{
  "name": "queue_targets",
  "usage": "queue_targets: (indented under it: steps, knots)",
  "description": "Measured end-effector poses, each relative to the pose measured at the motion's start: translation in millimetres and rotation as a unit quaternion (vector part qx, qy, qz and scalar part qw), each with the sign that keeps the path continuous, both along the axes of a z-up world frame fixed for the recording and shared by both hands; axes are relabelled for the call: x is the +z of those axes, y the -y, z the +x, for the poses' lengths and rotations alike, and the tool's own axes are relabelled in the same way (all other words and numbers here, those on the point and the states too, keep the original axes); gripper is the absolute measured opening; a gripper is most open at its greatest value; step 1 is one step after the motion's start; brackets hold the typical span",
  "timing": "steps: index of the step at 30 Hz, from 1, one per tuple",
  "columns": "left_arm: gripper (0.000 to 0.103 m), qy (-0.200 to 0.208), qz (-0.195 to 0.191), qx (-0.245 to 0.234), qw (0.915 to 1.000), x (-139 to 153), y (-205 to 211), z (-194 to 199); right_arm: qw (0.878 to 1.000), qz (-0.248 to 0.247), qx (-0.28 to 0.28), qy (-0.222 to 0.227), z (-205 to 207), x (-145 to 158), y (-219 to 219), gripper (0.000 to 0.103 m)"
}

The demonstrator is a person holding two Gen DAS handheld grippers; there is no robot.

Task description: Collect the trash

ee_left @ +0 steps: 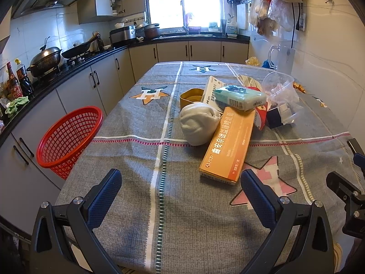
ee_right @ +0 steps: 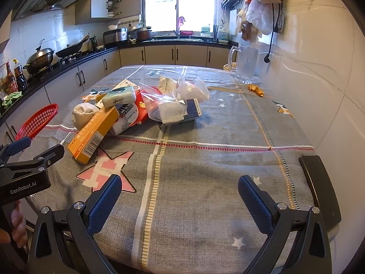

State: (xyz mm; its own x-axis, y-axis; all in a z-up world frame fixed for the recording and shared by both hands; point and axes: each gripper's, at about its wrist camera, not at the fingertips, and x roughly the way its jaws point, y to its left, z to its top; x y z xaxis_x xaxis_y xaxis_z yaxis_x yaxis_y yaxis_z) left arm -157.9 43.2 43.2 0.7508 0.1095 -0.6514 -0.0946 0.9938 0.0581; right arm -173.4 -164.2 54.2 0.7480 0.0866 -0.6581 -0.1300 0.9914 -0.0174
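Looking from the left, I see the red mesh basket point(ee_left: 68, 137) hanging off the table's left edge, tilted toward the cabinets. My left gripper point(ee_left: 181, 182) hovers over the grey star-patterned tablecloth point(ee_left: 141, 118) with its jaws spread wide and nothing between them. Ahead lies the trash pile: a white crumpled wad point(ee_left: 198, 123), the orange box point(ee_left: 228, 146) leaning on it, a teal tissue pack point(ee_left: 239, 97) on top, then a clear plastic bag point(ee_right: 166, 100) over a dark carton point(ee_right: 192, 110). My right gripper point(ee_right: 180, 185) is likewise wide open and empty, well short of the pile. A black phone point(ee_right: 319, 187) lies at the table's right edge.
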Motion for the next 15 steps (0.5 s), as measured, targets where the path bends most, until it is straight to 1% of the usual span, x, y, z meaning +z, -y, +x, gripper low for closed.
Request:
queue_targets:
  steps: [15]
  knots:
    - [0.103, 0.001, 0.004, 0.0, 1.0, -1.8, 0.1, -2.0, 1.0, -0.001, -0.001, -0.004, 1.7, -2.2, 0.5, 0.103]
